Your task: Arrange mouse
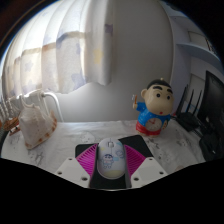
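A white mouse (110, 157) with small printed figures on its back lies between my two fingers, pointing away from me. The pink pads (88, 156) press against both of its sides, so my gripper (110, 162) is shut on the mouse. A black mouse mat (137, 147) lies on the white table just under and beyond the mouse, showing mostly to its right. I cannot tell whether the mouse rests on the mat or hangs just above it.
A cartoon boy figurine (155, 106) in a blue shirt stands beyond the mat to the right. A pale mesh bag (36, 120) stands at the left. A black device (212, 108) is at the far right. White curtains (90, 50) hang behind the table.
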The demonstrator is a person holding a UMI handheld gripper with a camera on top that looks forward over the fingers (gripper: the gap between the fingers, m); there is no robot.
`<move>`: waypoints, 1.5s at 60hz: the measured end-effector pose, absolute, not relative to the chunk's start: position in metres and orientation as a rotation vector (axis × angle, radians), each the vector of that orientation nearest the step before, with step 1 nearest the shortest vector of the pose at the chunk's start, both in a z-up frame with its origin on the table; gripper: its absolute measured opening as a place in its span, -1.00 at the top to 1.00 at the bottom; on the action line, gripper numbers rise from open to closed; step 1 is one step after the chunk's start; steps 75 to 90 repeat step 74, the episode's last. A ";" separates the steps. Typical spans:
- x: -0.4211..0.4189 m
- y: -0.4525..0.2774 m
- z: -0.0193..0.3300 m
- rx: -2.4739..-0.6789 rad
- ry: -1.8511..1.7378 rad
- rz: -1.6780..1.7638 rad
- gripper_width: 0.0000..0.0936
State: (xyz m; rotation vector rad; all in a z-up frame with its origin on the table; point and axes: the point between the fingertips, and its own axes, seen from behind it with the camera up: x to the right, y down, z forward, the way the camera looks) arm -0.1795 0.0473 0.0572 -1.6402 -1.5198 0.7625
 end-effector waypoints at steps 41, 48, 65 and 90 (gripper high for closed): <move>-0.019 0.046 0.107 -1.735 -1.713 0.655 -0.82; 0.036 0.034 0.130 -1.720 -1.742 0.640 -0.82; 0.074 0.026 0.147 -1.772 -1.704 0.650 -0.82; 0.069 0.027 0.154 -1.736 -1.689 0.657 -0.82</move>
